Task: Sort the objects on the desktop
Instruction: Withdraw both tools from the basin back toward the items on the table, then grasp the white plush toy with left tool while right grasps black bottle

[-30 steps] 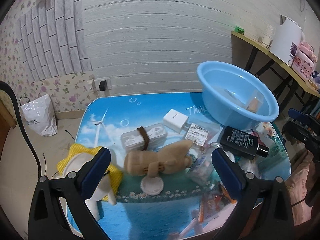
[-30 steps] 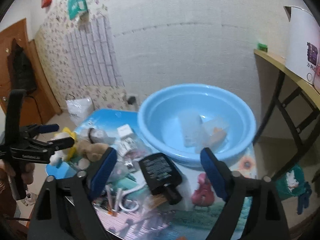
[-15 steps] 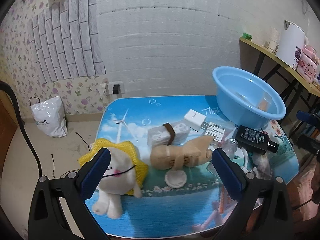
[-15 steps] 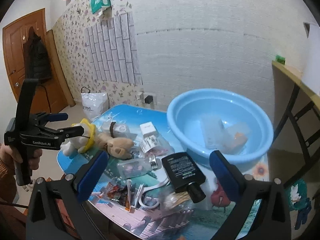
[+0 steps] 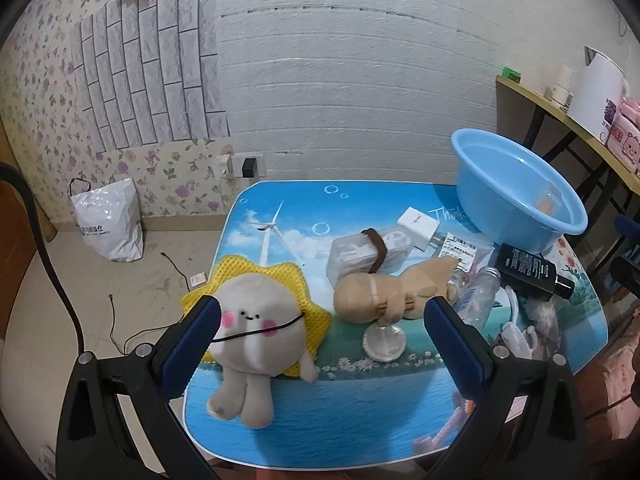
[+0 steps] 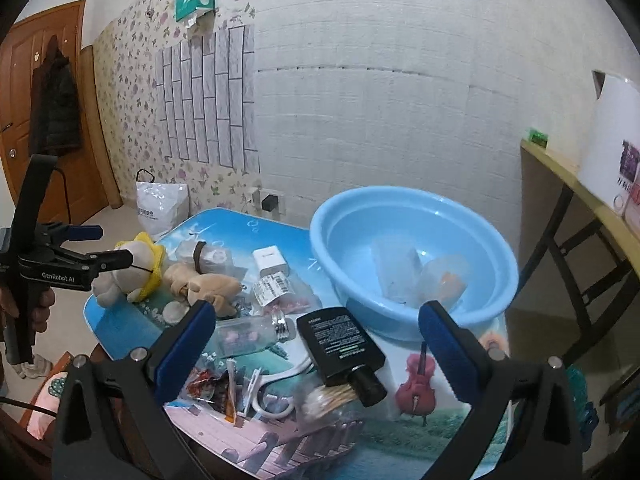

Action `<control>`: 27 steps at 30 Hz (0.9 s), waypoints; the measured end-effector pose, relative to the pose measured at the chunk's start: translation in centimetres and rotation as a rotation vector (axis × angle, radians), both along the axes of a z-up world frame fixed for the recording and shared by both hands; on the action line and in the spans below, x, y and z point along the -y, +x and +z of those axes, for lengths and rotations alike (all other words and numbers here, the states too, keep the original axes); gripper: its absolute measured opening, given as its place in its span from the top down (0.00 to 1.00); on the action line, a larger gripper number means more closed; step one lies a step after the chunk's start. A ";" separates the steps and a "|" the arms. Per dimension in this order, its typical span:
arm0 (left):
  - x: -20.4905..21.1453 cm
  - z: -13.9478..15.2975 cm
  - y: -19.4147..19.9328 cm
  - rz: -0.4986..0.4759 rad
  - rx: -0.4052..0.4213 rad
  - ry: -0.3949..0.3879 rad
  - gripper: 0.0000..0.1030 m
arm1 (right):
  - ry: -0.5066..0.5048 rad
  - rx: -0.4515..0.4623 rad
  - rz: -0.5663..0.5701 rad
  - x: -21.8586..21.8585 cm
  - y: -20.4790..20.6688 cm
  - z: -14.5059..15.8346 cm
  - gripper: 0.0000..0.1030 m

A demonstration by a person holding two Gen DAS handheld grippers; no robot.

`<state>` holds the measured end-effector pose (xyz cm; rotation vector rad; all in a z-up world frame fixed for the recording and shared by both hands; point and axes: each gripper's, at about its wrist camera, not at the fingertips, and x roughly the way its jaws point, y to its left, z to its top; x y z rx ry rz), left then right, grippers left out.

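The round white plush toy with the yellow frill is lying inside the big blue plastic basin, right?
Not quite. The round white plush toy with the yellow frill lies on the picture-printed tabletop, far from the big blue plastic basin. The left wrist view shows it.

A white textured wall [image 6: 380,80] is meeting floral wallpaper [image 5: 36,92]; a wooden door [image 6: 24,92] is standing closed at left.

Table [image 5: 360,412]: blue sea-sky print w/ windmill, daisies. Basin [image 6: 412,216] light blue. Plush [image 5: 256,332]: cream, pink cheeks, yellow mesh hood. Bottle [image 6: 340,344] black. Charger [image 5: 418,224] white. Wall [image 5: 36,92]: purple floral paper.
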<state>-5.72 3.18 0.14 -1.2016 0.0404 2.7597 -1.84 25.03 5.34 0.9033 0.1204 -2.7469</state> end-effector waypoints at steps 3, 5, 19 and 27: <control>0.5 -0.1 0.0 0.013 0.002 0.005 0.01 | -0.019 0.038 -0.002 -0.1 -0.3 -0.6 0.00; 0.9 -0.2 0.0 0.022 0.003 0.008 0.01 | -0.026 0.047 -0.006 -0.1 -0.4 -1.0 0.00; 4.9 -2.6 0.8 0.111 0.059 0.007 0.01 | -0.065 0.184 -0.082 -1.9 -1.1 -4.6 0.00; 5.2 -3.6 0.2 0.119 0.084 0.017 0.01 | -0.066 0.217 -0.101 -2.1 -1.7 -5.8 0.00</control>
